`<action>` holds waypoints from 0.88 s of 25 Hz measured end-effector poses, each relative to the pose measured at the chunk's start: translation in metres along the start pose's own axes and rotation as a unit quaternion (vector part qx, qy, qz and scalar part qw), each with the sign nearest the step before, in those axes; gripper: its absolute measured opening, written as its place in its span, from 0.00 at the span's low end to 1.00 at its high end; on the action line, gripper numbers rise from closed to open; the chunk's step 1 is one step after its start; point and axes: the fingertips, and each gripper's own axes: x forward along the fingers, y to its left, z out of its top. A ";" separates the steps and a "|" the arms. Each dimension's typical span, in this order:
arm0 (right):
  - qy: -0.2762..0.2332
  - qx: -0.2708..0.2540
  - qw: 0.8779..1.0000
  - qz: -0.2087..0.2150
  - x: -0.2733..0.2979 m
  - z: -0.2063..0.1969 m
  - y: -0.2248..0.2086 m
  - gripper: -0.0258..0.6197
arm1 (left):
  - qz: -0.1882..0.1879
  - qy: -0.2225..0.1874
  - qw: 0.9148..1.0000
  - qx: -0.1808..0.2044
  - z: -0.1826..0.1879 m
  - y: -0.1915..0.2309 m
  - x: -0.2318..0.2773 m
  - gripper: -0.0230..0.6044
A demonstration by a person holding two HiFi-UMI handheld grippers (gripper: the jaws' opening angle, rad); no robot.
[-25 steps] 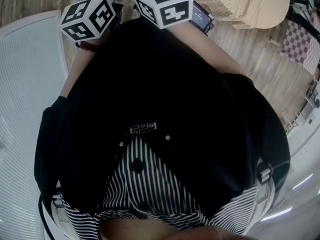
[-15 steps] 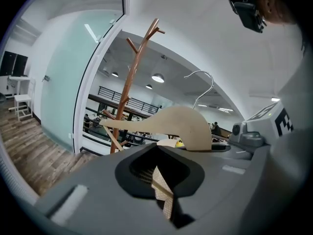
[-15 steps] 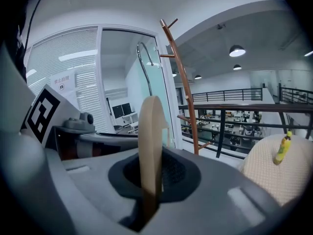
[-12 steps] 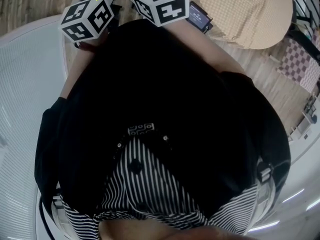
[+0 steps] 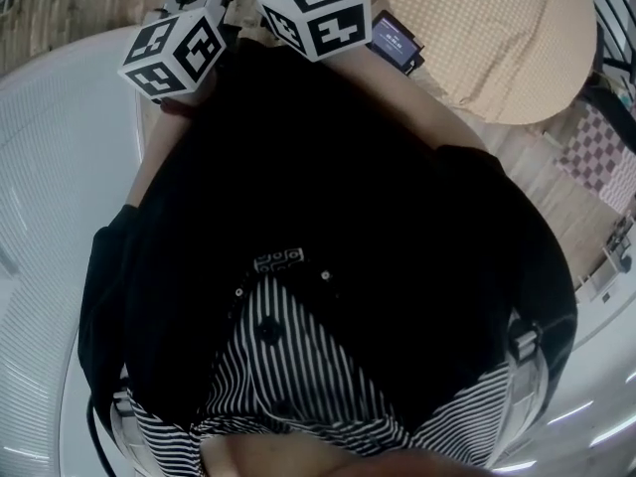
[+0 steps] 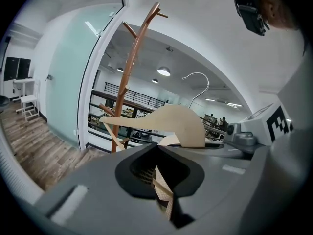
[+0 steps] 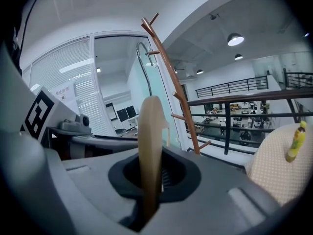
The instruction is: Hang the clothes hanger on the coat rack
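Note:
A pale wooden clothes hanger (image 6: 168, 120) with a curved metal hook (image 6: 198, 84) is held up between both grippers. My left gripper (image 6: 161, 182) is shut on one end of it. My right gripper (image 7: 150, 180) is shut on the other arm, which shows edge-on (image 7: 149, 141) under the hook (image 7: 145, 67). The brown wooden coat rack (image 6: 128, 72) with short side pegs stands upright ahead, apart from the hanger; in the right gripper view the coat rack (image 7: 172, 84) rises just right of the hook. In the head view only the two marker cubes (image 5: 171, 53) (image 5: 313, 10) show, side by side above a dark shirt.
A glass partition and white door frame (image 6: 105, 72) stand beside the rack on a wood floor (image 6: 34, 151). A beige cushioned seat (image 7: 279, 165) lies to the right, with a yellow-green bottle (image 7: 295, 141) beyond it. A dark railing (image 7: 234, 116) runs behind the rack.
In the head view the floor and beige seat have slid right and the white surface at left has grown; both cubes stay side by side, so both hands moved together.

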 end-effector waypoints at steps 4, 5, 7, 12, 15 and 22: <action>0.001 -0.001 1.000 0.006 0.013 0.005 -0.009 0.07 | 0.008 0.003 1.000 -0.001 0.004 0.010 0.013 0.04; 0.001 -0.002 1.000 0.005 0.012 0.006 -0.013 0.07 | 0.006 0.003 1.000 -0.002 0.005 0.009 0.017 0.04; 0.001 -0.005 1.000 -0.001 0.010 0.008 -0.021 0.07 | -0.001 0.003 1.000 -0.003 0.008 0.005 0.026 0.04; -0.005 -0.006 1.000 -0.024 0.014 0.022 -0.051 0.07 | -0.024 -0.001 1.000 0.009 0.024 0.001 0.058 0.04; -0.012 -0.008 0.999 -0.040 0.013 0.033 -0.070 0.07 | -0.041 -0.005 0.999 0.016 0.035 -0.006 0.076 0.04; -0.007 -0.011 0.999 -0.051 0.039 0.048 -0.091 0.07 | -0.056 -0.005 0.998 0.018 0.054 0.013 0.105 0.04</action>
